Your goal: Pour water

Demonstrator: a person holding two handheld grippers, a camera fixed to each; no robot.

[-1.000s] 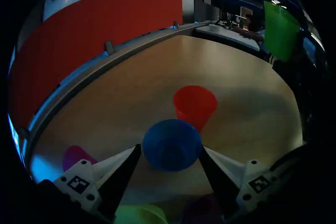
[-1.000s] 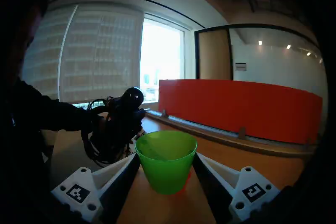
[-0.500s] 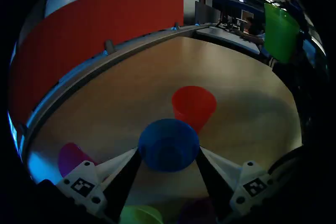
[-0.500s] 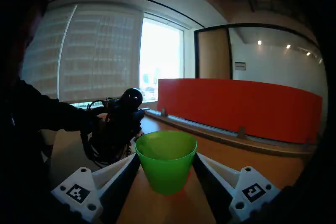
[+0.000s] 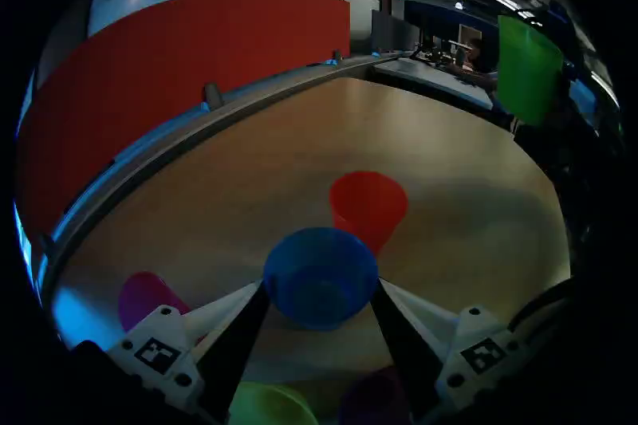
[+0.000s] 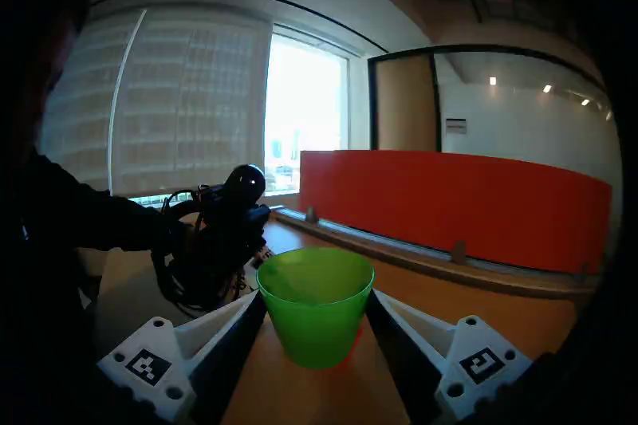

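The left gripper [image 5: 317, 289] is closed on a blue cup [image 5: 320, 275] and the right gripper [image 6: 315, 296] on a green cup [image 6: 316, 312], both held upright, probably to avoid spilling. A red cup [image 5: 368, 206] stands on the worktop [image 5: 319, 138] just beyond the blue one, likely the pouring target.

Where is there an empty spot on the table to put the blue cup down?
Bare wood stretches behind the red cup, up to the rail below the red divider, and to its right on the table. It's crowded near the jaws: the pink cup, low green cup and purple cup cluster there.
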